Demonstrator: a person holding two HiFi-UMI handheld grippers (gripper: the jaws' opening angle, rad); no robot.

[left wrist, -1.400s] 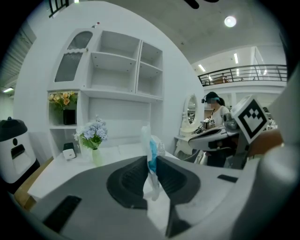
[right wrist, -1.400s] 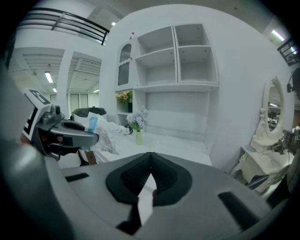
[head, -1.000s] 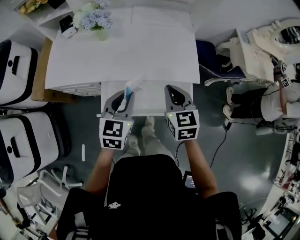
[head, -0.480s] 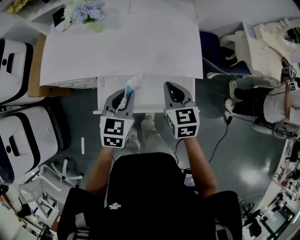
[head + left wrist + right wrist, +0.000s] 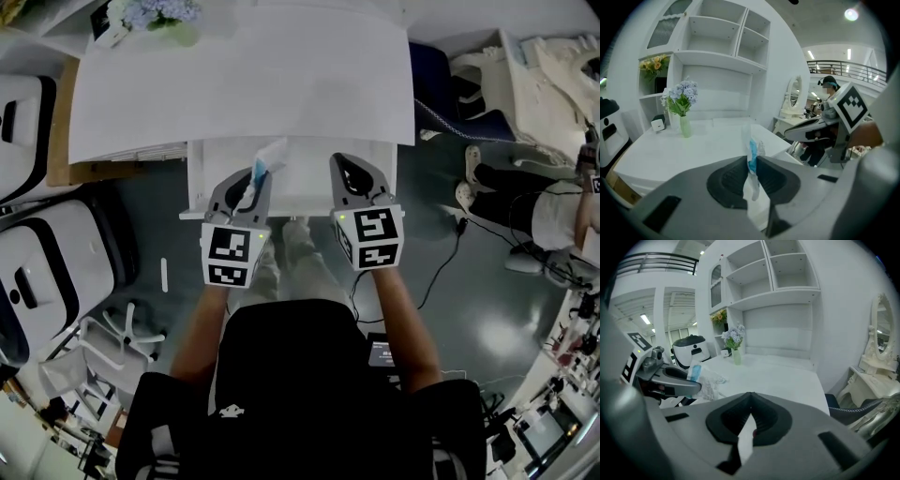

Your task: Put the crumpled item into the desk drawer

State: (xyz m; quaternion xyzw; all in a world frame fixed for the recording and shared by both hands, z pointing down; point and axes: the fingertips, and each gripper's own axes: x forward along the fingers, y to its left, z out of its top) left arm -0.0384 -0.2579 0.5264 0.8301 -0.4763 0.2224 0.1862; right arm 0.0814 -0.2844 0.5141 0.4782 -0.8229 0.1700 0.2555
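The crumpled item (image 5: pixel 267 157) is a clear wrapper with a blue patch. My left gripper (image 5: pixel 253 180) is shut on it, and it sticks out past the jaw tips over the open white desk drawer (image 5: pixel 305 187). In the left gripper view the wrapper (image 5: pixel 752 149) stands upright, pinched between the dark pads (image 5: pixel 733 176). My right gripper (image 5: pixel 353 178) hangs beside it over the drawer's right half, shut with nothing in it. Its pads (image 5: pixel 761 418) meet in the right gripper view. There the left gripper (image 5: pixel 670 383) and the wrapper (image 5: pixel 707 380) also show, at the left.
The white desk top (image 5: pixel 244 84) lies beyond the drawer, with a vase of flowers (image 5: pixel 155 14) at its far left corner. White machines (image 5: pixel 47 272) stand on the floor at the left. A person (image 5: pixel 548 202) and cables are at the right.
Both grippers have sunk a little towards the open drawer, side by side. The left one still grips the wrapper.
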